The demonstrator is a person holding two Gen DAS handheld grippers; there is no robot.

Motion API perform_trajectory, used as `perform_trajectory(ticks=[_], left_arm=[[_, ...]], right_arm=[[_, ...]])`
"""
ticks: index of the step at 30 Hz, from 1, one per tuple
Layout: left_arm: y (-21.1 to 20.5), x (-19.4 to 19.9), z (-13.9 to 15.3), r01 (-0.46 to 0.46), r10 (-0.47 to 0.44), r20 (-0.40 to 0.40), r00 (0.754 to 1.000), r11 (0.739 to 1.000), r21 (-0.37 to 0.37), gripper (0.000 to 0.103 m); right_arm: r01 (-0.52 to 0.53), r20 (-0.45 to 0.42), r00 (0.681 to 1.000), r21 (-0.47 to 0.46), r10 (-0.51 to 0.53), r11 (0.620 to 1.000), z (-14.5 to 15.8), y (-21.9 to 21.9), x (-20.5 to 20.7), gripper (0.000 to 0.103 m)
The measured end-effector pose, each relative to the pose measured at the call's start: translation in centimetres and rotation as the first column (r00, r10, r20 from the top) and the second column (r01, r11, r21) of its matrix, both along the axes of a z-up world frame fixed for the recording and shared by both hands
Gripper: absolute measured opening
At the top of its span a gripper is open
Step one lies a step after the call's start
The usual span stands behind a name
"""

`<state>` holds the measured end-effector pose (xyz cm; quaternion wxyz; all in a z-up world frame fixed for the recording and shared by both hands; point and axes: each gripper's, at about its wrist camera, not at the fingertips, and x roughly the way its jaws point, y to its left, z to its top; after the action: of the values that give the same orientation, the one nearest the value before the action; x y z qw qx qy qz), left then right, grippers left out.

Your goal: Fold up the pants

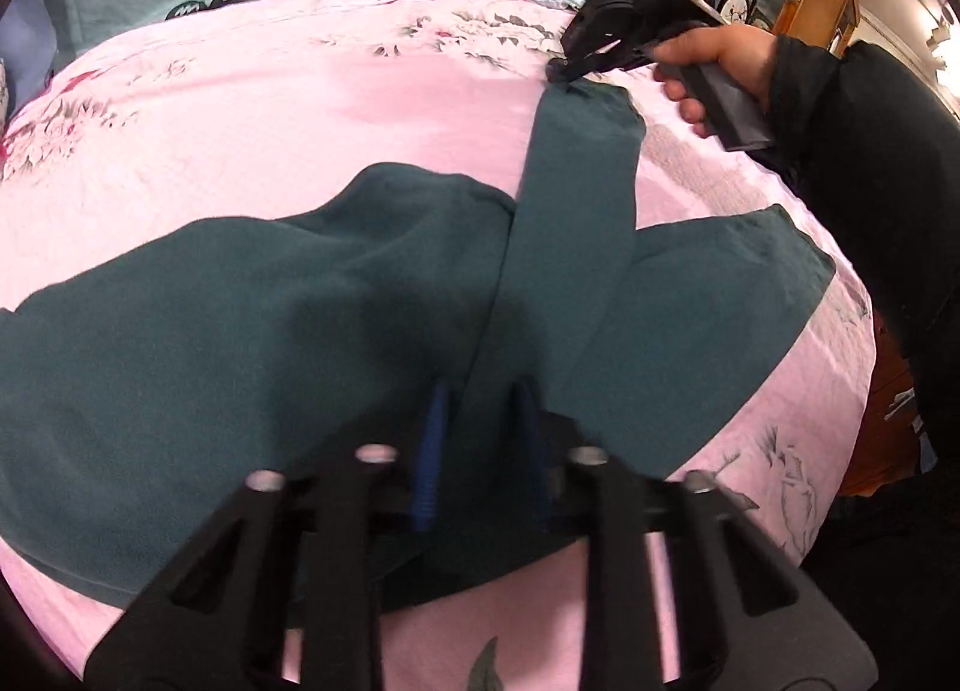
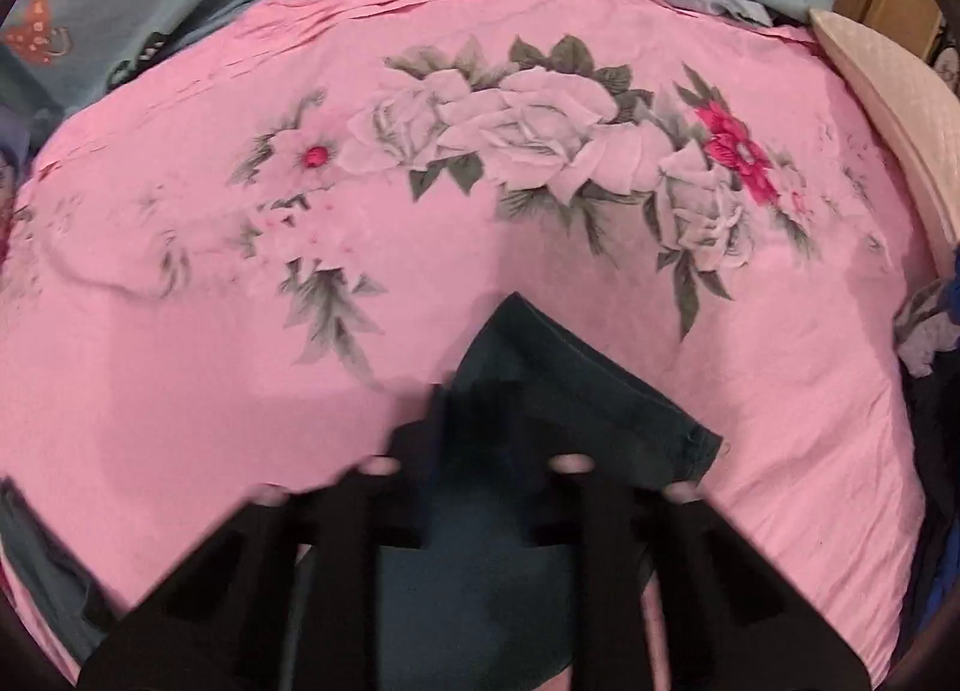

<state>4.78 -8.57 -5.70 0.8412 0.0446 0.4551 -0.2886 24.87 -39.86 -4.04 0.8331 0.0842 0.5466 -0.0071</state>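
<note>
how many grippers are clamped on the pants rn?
2. The left gripper pinches the pants at the near fold; the right gripper pinches the far leg end, on the pink bedsheet.

Dark teal pants (image 1: 240,319) lie rumpled on pink bedspread (image 1: 360,108).

No legible text; heart-print lettering unreadable

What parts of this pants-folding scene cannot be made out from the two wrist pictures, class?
- Left wrist view: the pants' near edge is hidden under the left gripper, so the cloth's edge between its blue fingers cannot be seen.
- Right wrist view: the right gripper's fingers are motion-blurred, dark against dark cloth.
- Left wrist view: the person's sleeve is cut off by the right edge.
</note>
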Motion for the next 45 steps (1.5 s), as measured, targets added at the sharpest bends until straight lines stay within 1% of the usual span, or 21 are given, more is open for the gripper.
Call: perform_trajectory(ticks=[2, 3, 9, 12, 14, 16, 18, 20, 22, 24, 25, 26, 27, 30, 33, 35, 36, 38, 39, 41, 45], left_arm=[[0.1, 0.0, 0.2, 0.002, -0.002, 0.004, 1.0, 1.0, -0.012, 0.005], [0.0, -0.1, 0.3, 0.005, -0.005, 0.002, 1.0, 1.0, -0.018, 0.004], [-0.1, -1.1, 0.9, 0.042, -0.041, 0.027, 0.999, 0.999, -0.025, 0.004], [0.2, -1.8, 1.5, 0.062, -0.06, 0.05, 0.997, 0.998, -0.032, 0.004], [0.1, -1.9, 1.6, 0.075, -0.073, 0.054, 0.996, 0.997, -0.033, 0.004], [-0.2, -2.1, 1.5, 0.09, -0.089, 0.053, 0.995, 0.996, -0.028, 0.007], [-0.8, -2.2, 1.3, 0.111, -0.111, 0.051, 0.993, 0.994, -0.007, 0.008], [-1.5, -2.2, 0.9, 0.128, -0.129, 0.048, 0.99, 0.991, 0.024, 0.013], [-2.0, -2.2, 0.8, 0.137, -0.14, 0.049, 0.989, 0.989, 0.045, 0.023], [-2.5, -2.1, 0.7, 0.141, -0.145, 0.053, 0.988, 0.988, 0.066, 0.023], [-2.6, -1.9, 0.7, 0.14, -0.145, 0.055, 0.988, 0.987, 0.072, 0.012], [-2.6, -1.7, 0.9, 0.14, -0.144, 0.053, 0.988, 0.988, 0.07, 0.006], [-2.7, -1.5, 1.2, 0.14, -0.145, 0.056, 0.988, 0.987, 0.077, 0.004], [-2.8, -1.5, 2.5, 0.145, -0.155, 0.093, 0.984, 0.984, 0.102, 0.003], [-2.4, -2.9, 3.9, 0.165, -0.177, 0.12, 0.977, 0.981, 0.102, 0.003], [-2.0, -4.1, 3.5, 0.181, -0.192, 0.107, 0.975, 0.978, 0.108, 0.003], [-1.9, -4.5, 2.8, 0.189, -0.199, 0.083, 0.977, 0.976, 0.111, 0.003], [-1.8, -4.8, 0.9, 0.205, -0.209, 0.02, 0.978, 0.971, 0.121, 0.003], [-1.6, -5.0, 0.6, 0.208, -0.211, 0.017, 0.977, 0.971, 0.116, 0.004], [-1.4, -5.1, 0.8, 0.212, -0.215, 0.016, 0.976, 0.971, 0.11, 0.004], [-1.2, -5.4, 1.4, 0.225, -0.229, 0.023, 0.973, 0.968, 0.11, 0.004]], right_arm=[[-0.039, 0.054, 0.998, -0.019, 0.04, 0.999, 1.2, -1.1, -2.6, 0.002], [-0.032, 0.085, 0.996, -0.022, 0.034, 0.999, 2.0, -1.8, -3.9, 0.002], [-0.007, 0.185, 0.983, 0.012, 0.005, 1.0, 6.1, -5.9, -15.1, 0.002], [0.049, 0.232, 0.971, 0.058, -0.061, 0.997, 6.8, -7.9, -21.4, 0.002], [0.123, 0.254, 0.956, 0.112, -0.149, 0.986, 6.2, -9.6, -25.8, 0.002], [0.197, 0.27, 0.932, 0.186, -0.243, 0.963, 4.4, -11.2, -29.8, 0.002], [0.237, 0.286, 0.904, 0.283, -0.318, 0.929, 2.2, -12.0, -32.8, 0.003], [0.254, 0.315, 0.875, 0.348, -0.367, 0.903, 0.4, -11.8, -35.0, 0.003], [0.273, 0.323, 0.851, 0.401, -0.413, 0.875, -0.7, -11.8, -36.0, 0.003], [0.271, 0.324, 0.843, 0.434, -0.43, 0.859, -0.7, -12.0, -35.8, 0.003], [0.264, 0.328, 0.843, 0.44, -0.427, 0.858, -0.2, -12.1, -35.3, 0.003], [0.251, 0.339, 0.843, 0.441, -0.418, 0.862, 0.7, -12.3, -34.7, 0.003], [0.23, 0.36, 0.842, 0.435, -0.402, 0.87, 1.9, -12.4, -33.9, 0.003], [0.163, 0.45, 0.82, 0.409, -0.354, 0.898, 7.1, -12.7, -31.7, 0.003], [0.118, 0.505, 0.804, 0.381, -0.313, 0.917, 9.5, -12.4, -32.4, 0.003], [0.126, 0.465, 0.829, 0.384, -0.309, 0.915, 7.7, -12.3, -33.9, 0.003], [0.147, 0.415, 0.854, 0.385, -0.313, 0.911, 5.5, -12.2, -34.6, 0.003], [0.205, 0.317, 0.885, 0.391, -0.34, 0.897, 1.2, -12.4, -35.7, 0.003], [0.232, 0.284, 0.888, 0.405, -0.363, 0.884, -0.5, -12.6, -36.3, 0.003], [0.253, 0.266, 0.881, 0.435, -0.391, 0.864, -2.0, -12.9, -37.2, 0.003], [0.254, 0.282, 0.874, 0.426, -0.395, 0.868, -1.8, -12.6, -37.4, 0.003]])
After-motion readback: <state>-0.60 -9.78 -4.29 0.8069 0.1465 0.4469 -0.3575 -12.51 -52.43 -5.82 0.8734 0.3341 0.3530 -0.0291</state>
